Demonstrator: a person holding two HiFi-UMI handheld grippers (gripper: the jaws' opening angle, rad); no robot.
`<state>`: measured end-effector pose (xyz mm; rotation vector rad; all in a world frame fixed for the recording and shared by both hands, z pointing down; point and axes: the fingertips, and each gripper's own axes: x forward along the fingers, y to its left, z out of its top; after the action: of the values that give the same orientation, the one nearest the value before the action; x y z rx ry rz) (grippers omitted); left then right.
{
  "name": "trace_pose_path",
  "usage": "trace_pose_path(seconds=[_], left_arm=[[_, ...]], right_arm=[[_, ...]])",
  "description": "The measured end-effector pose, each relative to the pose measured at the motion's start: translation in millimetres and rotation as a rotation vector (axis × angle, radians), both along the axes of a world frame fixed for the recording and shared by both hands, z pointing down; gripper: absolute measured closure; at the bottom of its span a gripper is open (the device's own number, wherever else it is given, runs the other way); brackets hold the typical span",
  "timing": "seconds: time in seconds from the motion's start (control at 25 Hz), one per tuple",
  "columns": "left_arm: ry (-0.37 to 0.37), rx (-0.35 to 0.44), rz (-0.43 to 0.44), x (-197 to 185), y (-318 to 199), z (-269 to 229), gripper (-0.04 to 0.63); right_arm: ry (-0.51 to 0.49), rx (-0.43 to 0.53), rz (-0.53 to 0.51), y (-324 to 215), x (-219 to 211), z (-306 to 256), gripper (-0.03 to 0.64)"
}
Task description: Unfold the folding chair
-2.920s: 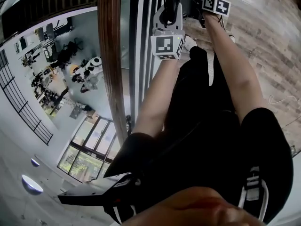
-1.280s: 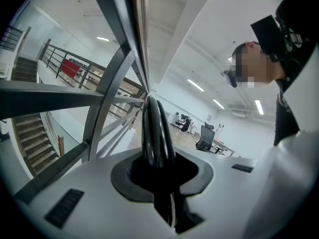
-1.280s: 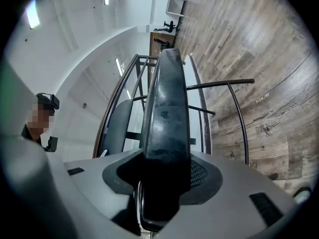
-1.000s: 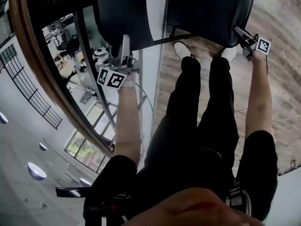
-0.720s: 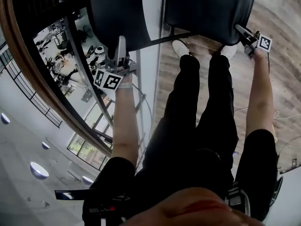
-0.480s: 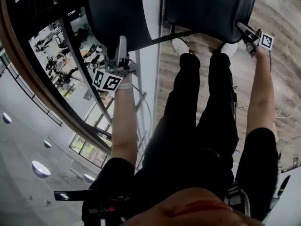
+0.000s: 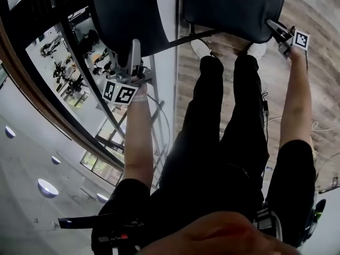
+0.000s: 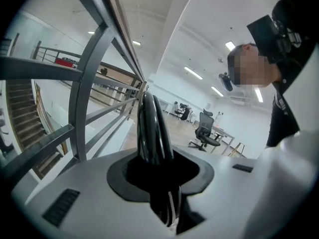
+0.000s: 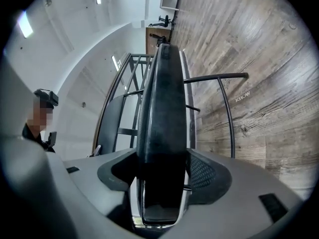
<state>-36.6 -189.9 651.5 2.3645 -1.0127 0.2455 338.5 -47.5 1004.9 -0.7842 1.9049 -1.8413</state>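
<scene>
The black folding chair hangs in front of me with its two panels spread apart. Its glossy backrest (image 7: 127, 15) is at the left and the padded seat (image 7: 234, 9) at the right. My left gripper (image 7: 133, 52) is shut on the backrest's lower edge, and the thin black edge (image 8: 149, 128) runs up between its jaws. My right gripper (image 7: 274, 29) is at the seat's right corner. There the thick seat edge (image 9: 162, 108) lies between jaws that are opening, with a slit showing beside the right pad (image 9: 202, 176). A chair frame tube (image 9: 227, 83) curves over the floor.
A metal and wood railing (image 7: 79, 57) with a drop to a lower hall lies at the left. Wooden floor (image 7: 313, 89) is at the right, with a cable (image 7: 321, 125) on it. The person's legs and white shoes (image 7: 199, 47) stand under the chair.
Since the earliest frame the grippers have moved far apart and the chair's two panels have spread. Over the last second both grippers and the chair only drifted slightly.
</scene>
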Motion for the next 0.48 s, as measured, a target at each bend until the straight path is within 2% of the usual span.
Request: trace_pose_path(seconds=[0.08, 0.2, 0.28, 0.4, 0.48], left_arm=[[-0.059, 0.018, 0.005, -3.2, 1.2, -2.2, 0.458], [-0.128, 0.019, -0.012, -13.3, 5.0, -8.2, 0.386], [-0.199, 0.011, -0.03, -23.1, 8.6, -11.9, 0.333], [-0.284, 0.037, -0.113, -48.3, 12.4, -31.0, 0.33], [-0.281, 0.054, -0.158, -55.3, 17.2, -50.6, 0.33]], right_arm=[[0.064, -0.027, -0.003, -2.2, 6.2, 3.5, 0.315], [0.313, -0.091, -0.019, 0.0, 29.3, 10.5, 0.285], [0.444, -0.106, 0.028, 0.7, 45.5, 0.3, 0.287], [0.501, -0.116, 0.117, 8.7, 57.0, -34.7, 0.287], [0.521, -0.08, 0.119, 13.1, 57.2, -81.0, 0.288]])
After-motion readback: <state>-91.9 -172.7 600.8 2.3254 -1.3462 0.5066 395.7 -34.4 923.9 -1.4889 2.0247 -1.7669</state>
